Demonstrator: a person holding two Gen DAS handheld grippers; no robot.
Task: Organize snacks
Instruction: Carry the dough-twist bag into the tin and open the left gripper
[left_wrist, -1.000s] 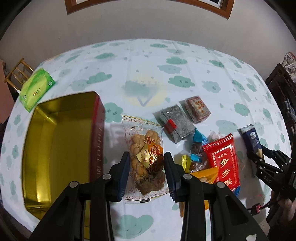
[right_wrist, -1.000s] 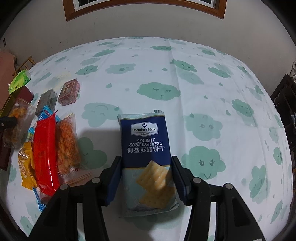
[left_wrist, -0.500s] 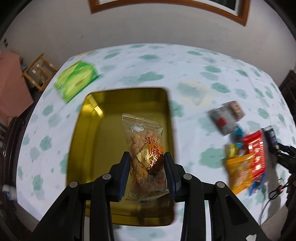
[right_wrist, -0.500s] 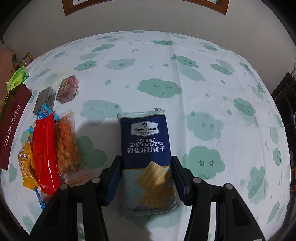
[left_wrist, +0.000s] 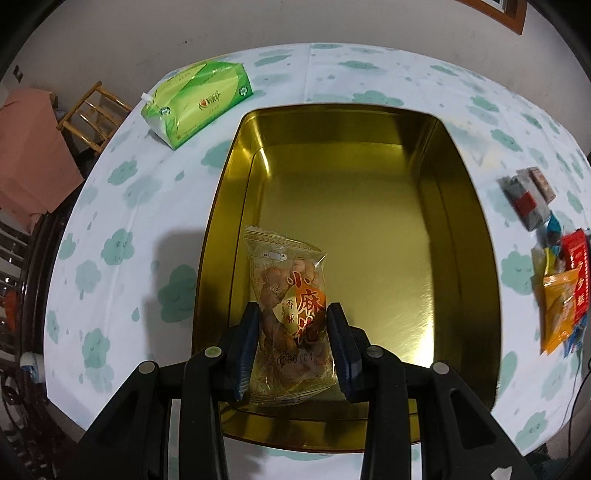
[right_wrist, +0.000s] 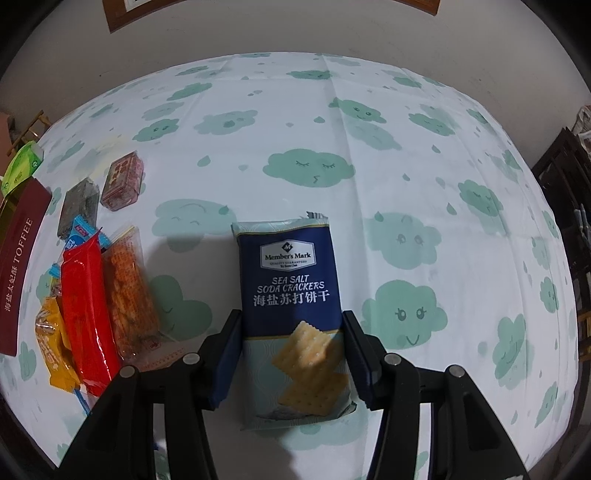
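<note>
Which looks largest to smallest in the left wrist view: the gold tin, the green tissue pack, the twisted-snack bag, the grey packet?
1. gold tin, by far the largest.
2. green tissue pack and twisted-snack bag: look alike in size; the bag sits much nearer the camera, so unranked.
3. grey packet, smallest, though far off and blurred.

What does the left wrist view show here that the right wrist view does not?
Only the left wrist view: the left gripper clamping a clear twist-snack packet over the gold tin's bare inside. Only the right wrist view: the right gripper around a blue soda cracker pack, and the tin's maroon outer wall. Both: the green tissue pack, the snack pile and the cloud tablecloth.
</note>
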